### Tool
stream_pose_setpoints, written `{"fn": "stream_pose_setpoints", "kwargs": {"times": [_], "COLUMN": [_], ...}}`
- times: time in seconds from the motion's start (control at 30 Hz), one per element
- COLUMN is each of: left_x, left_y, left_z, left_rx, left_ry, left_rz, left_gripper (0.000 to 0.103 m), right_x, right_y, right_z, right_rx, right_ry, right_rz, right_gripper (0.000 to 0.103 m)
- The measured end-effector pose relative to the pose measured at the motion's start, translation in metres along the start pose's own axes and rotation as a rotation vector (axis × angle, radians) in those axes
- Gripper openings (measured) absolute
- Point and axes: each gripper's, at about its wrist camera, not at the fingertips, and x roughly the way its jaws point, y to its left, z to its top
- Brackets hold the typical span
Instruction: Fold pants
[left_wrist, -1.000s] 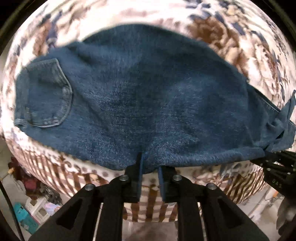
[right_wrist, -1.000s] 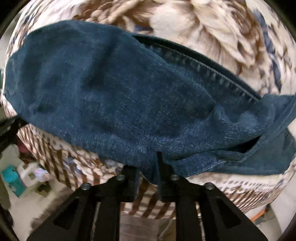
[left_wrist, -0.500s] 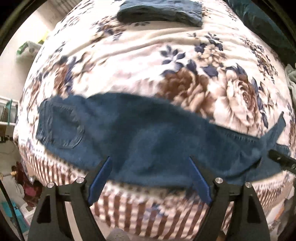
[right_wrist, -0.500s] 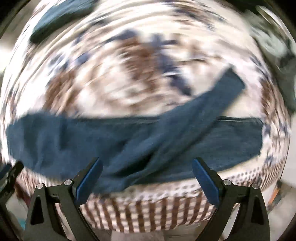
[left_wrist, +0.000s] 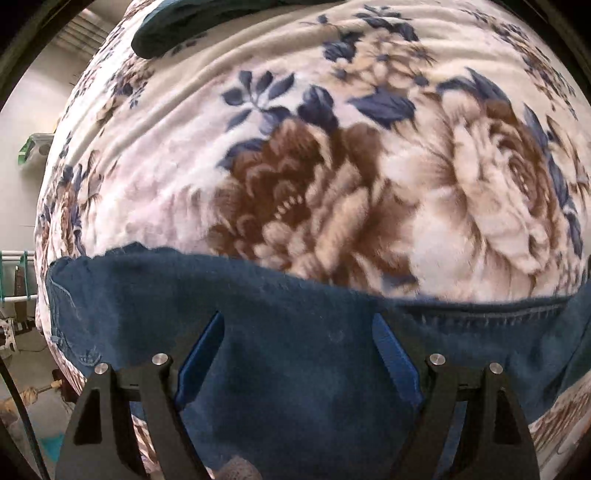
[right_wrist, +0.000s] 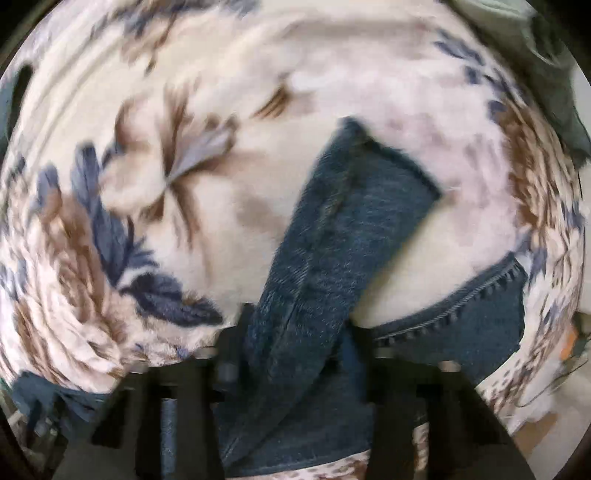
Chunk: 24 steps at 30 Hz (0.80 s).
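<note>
Through my left camera, dark blue jeans (left_wrist: 295, 354) lie flat across the near edge of a bed, on a plush blanket (left_wrist: 332, 177) printed with big brown and cream roses and navy leaves. At the far left of the jeans I can see curved pocket stitching (left_wrist: 61, 306). My left tool (left_wrist: 299, 350) hangs just above the middle of the denim with its two blue-lined fingers (left_wrist: 201, 354) spread wide and nothing held between them. To the right a stitched seam (left_wrist: 480, 314) runs along the upper edge of the jeans toward the frame's edge. Far back at the top left, another dark folded garment (left_wrist: 166, 26) rests on the blanket, well apart from the jeans. Through my right camera, which is blurred, one pant leg (right_wrist: 332, 236) slants up and to the right across the blanket (right_wrist: 184, 110), ending in a hemmed cuff (right_wrist: 391, 162). A second stretch of denim with a stitched seam (right_wrist: 461, 317) extends to the right beneath it. My right tool (right_wrist: 295, 332) sits at the base of the slanting leg with its dark fingers either side of the cloth; I cannot tell whether they are gripping it.
</note>
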Motion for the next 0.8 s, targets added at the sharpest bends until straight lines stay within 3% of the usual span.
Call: {"fn": "stream_pose_setpoints", "kwargs": {"times": [0.13,0.23,0.27,0.33,0.37,0.47,0.67,0.8], "left_x": [-0.006,-0.012,-0.012,-0.01,-0.007,-0.004,-0.006,-0.007], "left_y": [0.004,0.005,0.004,0.002,0.0,-0.005,-0.022,-0.022], "left_z": [-0.019,-0.032,-0.036,-0.041,-0.044,-0.05,-0.054,-0.056], "left_rx": [-0.007,-0.013,-0.015,-0.011,-0.009,0.002,0.043,0.049], "left_ry": [0.012,0.001,0.002,0.015,0.025,0.043,0.03,0.029], "left_rz": [-0.027,-0.041,-0.043,-0.045,-0.048,-0.063,-0.062,-0.067], "left_gripper": [0.081,0.081,0.081,0.081,0.081,0.081,0.081,0.081], "right_x": [-0.052,-0.075,-0.07,-0.045,-0.023,0.015,0.002,-0.002], "right_y": [-0.055,-0.099,-0.118,-0.14,-0.153,-0.184,-0.202,-0.216], "right_z": [-0.03,-0.056,-0.069,-0.084,-0.088,-0.112,-0.12,-0.11], "right_rx": [0.144,0.221,0.251,0.295,0.333,0.457,0.512,0.55], "right_ry": [-0.162,-0.247,-0.241,-0.175,-0.099,-0.017,-0.129,-0.131], "right_rz": [0.163,0.239,0.265,0.299,0.315,0.451,0.568,0.524], "right_gripper": [0.026,0.026,0.027,0.041,0.053,0.056,0.057,0.057]}}
